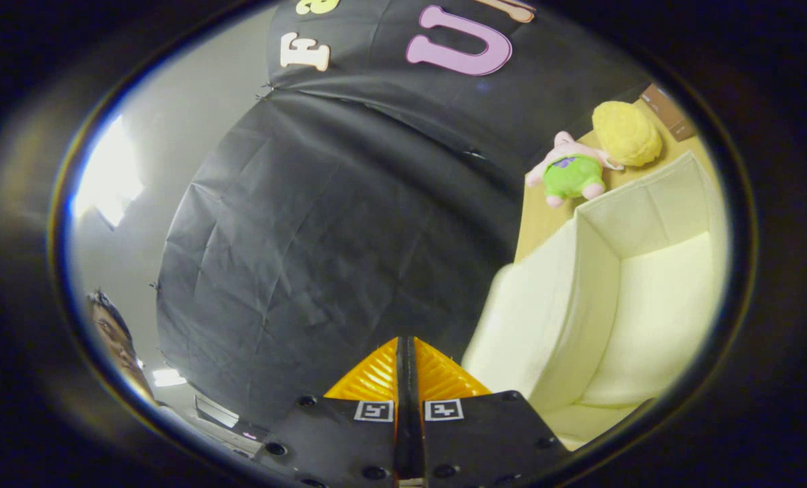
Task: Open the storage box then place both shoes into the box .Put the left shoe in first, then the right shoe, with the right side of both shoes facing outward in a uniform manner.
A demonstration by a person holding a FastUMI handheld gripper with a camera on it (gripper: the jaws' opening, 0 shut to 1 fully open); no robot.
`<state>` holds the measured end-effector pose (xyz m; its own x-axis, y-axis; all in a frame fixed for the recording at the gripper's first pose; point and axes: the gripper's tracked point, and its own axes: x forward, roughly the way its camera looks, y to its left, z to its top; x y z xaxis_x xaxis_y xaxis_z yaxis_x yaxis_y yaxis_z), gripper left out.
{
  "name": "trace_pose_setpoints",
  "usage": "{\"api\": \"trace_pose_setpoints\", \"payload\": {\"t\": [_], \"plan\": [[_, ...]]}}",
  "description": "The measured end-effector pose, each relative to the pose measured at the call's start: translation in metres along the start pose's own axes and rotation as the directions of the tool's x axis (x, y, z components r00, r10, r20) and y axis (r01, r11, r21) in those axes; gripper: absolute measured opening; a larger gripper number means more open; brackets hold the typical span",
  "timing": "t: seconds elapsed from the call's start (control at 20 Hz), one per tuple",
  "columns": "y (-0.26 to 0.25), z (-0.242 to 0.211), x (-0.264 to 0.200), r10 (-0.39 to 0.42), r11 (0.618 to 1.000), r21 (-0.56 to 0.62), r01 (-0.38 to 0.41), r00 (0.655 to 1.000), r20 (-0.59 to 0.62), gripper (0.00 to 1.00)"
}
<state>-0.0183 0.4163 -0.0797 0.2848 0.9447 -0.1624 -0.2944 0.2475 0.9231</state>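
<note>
The gripper (pixel 407 352) with its 2 orange ribbed fingers (pixel 376 376) is clenched on nothing, aimed at the black cloth wall. Just right of it, the cream fabric storage box (pixel 566 305) stands open and looks empty. Farther right, a pink plush toy in green (pixel 569 173) lies beside a yellow round cushion (pixel 625 133). Swinging back blind, the gripper could knock the box's soft wall.

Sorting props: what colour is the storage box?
Cream storage box, gripper view; hand-held gripper shut beside it.

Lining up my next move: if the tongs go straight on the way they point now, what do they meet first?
Probably the black cloth wall. The tongs are shut with nothing between them and aim at it; the open cream storage box lies off to the side. How far off the wall is, I cannot tell.
</note>
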Motion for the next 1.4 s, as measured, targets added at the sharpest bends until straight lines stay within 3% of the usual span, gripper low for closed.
{"api": "trace_pose_setpoints", "payload": {"t": [0.35, 0.65, 1.15, 1.4], "plan": [[-0.016, 0.004, -0.028, -0.096, 0.971, -0.213, 0.107, 0.994, 0.06, 0.55], [-0.03, 0.042, -0.098, -0.203, 0.868, -0.412, 0.276, 0.956, 0.213, 1.0], [-0.099, 0.075, -0.227, -0.409, 0.677, -0.502, 0.539, 0.842, 0.352, 1.0], [-0.146, 0.083, -0.282, -0.529, 0.546, -0.513, 0.662, 0.748, 0.402, 1.0]]}}
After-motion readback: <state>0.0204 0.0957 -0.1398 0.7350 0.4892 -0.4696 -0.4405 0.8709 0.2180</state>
